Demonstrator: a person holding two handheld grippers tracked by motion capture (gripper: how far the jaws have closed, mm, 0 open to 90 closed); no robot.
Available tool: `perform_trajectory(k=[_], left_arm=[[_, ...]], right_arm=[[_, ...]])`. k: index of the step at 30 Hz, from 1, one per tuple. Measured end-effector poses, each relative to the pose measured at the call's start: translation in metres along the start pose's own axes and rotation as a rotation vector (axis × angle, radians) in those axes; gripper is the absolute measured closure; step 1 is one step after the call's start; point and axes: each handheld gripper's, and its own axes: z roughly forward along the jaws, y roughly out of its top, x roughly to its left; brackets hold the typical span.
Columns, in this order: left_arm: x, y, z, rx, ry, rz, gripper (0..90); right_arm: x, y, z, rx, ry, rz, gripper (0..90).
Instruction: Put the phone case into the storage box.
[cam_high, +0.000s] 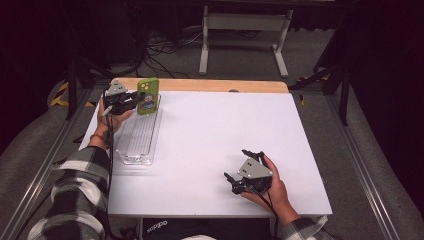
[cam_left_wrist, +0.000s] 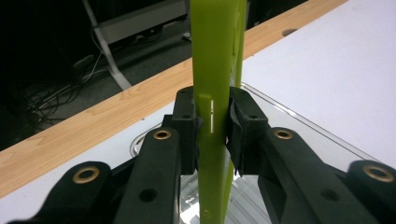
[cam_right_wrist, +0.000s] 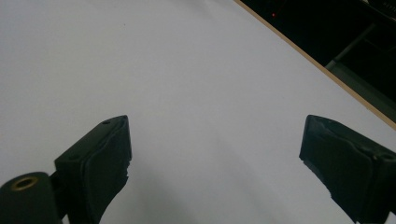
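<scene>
A lime-green phone case (cam_high: 148, 96) with a cartoon sticker stands upright on its edge at the far end of a clear plastic tray (cam_high: 137, 145). My left gripper (cam_high: 136, 101) reaches in from the left and is shut on it. In the left gripper view the case (cam_left_wrist: 212, 56) rises between the two black pads (cam_left_wrist: 187, 123), which press on its sides, with the tray's rim (cam_left_wrist: 299, 119) below. My right gripper (cam_high: 239, 164) rests near the table's front right, held by a hand. Its jaws stand wide open over bare white surface (cam_right_wrist: 215, 149), with nothing between them.
The white tabletop (cam_high: 225, 125) has a wooden strip (cam_high: 200, 85) along its far edge. The tray lies lengthwise along the left side. Beyond the table stand a white metal frame (cam_high: 245, 22) and cables on the floor.
</scene>
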Motion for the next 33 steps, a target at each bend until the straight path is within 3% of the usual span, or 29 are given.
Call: perform_trajectory(k=[8,11,16,20,22,32,33], left_arm=[[0.002,-0.002,0.002,0.027,0.085,-0.003,67.4],[0.004,-0.004,0.002,0.023,0.084,-0.023,66.3],[0.004,-0.005,0.003,0.033,0.111,-0.018,64.3],[0.005,-0.007,0.003,0.04,0.141,-0.015,66.2],[0.005,-0.008,0.004,0.04,0.147,-0.032,69.6],[0.004,-0.01,0.008,0.07,0.179,-0.019,72.7],[0.003,-0.01,0.009,0.067,0.18,-0.032,72.9]], right_arm=[[0.002,0.001,-0.001,0.003,0.001,-0.019,9.8],[0.003,0.002,0.0,0.002,-0.001,-0.03,9.8],[0.005,0.003,0.0,0.003,-0.006,-0.045,9.1],[0.005,0.003,0.0,0.001,-0.007,-0.041,9.1],[0.005,0.003,0.0,0.002,-0.006,-0.041,9.1],[0.006,0.003,0.0,0.006,-0.006,-0.046,9.2],[0.006,0.003,0.0,0.005,-0.006,-0.048,9.2]])
